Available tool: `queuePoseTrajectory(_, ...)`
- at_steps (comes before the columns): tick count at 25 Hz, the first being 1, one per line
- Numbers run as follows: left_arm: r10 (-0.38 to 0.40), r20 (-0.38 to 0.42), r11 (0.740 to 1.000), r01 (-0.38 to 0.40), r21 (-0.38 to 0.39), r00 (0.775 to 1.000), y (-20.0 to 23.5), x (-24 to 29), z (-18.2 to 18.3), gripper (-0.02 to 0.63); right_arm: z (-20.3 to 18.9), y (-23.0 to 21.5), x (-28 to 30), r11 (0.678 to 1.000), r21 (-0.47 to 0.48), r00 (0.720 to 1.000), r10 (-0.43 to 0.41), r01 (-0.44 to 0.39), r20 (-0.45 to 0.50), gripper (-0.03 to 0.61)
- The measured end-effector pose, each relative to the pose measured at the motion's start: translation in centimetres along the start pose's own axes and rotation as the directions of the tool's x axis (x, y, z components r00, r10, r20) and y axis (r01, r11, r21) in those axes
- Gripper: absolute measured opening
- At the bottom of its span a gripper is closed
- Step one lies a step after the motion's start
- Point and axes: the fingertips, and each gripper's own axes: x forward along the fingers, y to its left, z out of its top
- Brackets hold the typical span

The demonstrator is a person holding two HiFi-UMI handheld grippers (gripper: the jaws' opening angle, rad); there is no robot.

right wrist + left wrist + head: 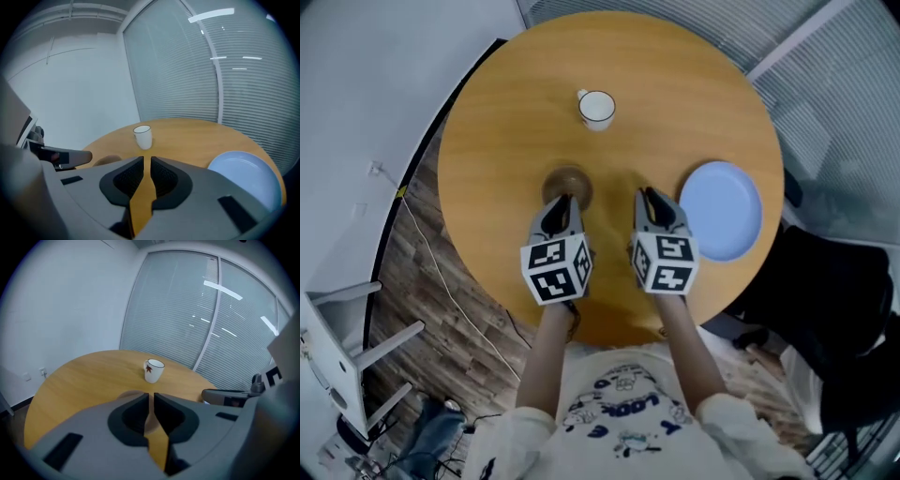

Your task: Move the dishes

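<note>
One round wooden bench. On it we count three dishes: one blue plate, one low brown round piece and one white mug. We note two claws, side by side over the near edge. The left claw is clenched to a slit and empty, and the brown piece lies just under its tip. The right claw is likewise clenched and empty, with the plate just beside it on the right. The mug stands well ahead of both.
</note>
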Motion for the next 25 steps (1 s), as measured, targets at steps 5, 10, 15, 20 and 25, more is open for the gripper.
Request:
queuePoseTrajectory(5, 0.084, -0.007, 0.995, -0.084, -0.053, 0.996, 5.2, -1.4, -0.5, 0.034, 0.0, 4.5, 2.0, 0.998, -0.044, 0.998, 0.050, -0.052, -0.039, 0.046)
queuePoseTrajectory(10, 0.114, -0.028, 0.991, -0.116, -0.063, 0.993, 7.4, -1.2, -1.9, 0.035, -1.4, 6.3, 3.2, 0.995, -0.071, 0.995, 0.059, -0.064, -0.077, 0.046)
queuePoseTrajectory(15, 0.091, -0.056, 0.994, -0.094, -0.061, 0.994, 7.8, 0.6, -2.5, 0.048, -2.8, 7.3, 5.1, 0.993, -0.079, 0.989, 0.074, -0.085, -0.126, 0.048)
queuePoseTrajectory(20, 0.067, -0.089, 0.995, -0.073, -0.069, 0.994, 7.6, 2.1, -3.1, 0.054, -3.8, 7.4, 6.5, 0.994, -0.077, 0.984, 0.066, -0.079, -0.164, 0.048)
queuePoseTrajectory(25, 0.050, -0.100, 0.995, -0.058, -0.079, 0.994, 7.3, 3.8, -3.7, 0.054, -4.9, 7.1, 8.0, 0.995, -0.043, 0.982, 0.079, -0.087, -0.173, 0.046)
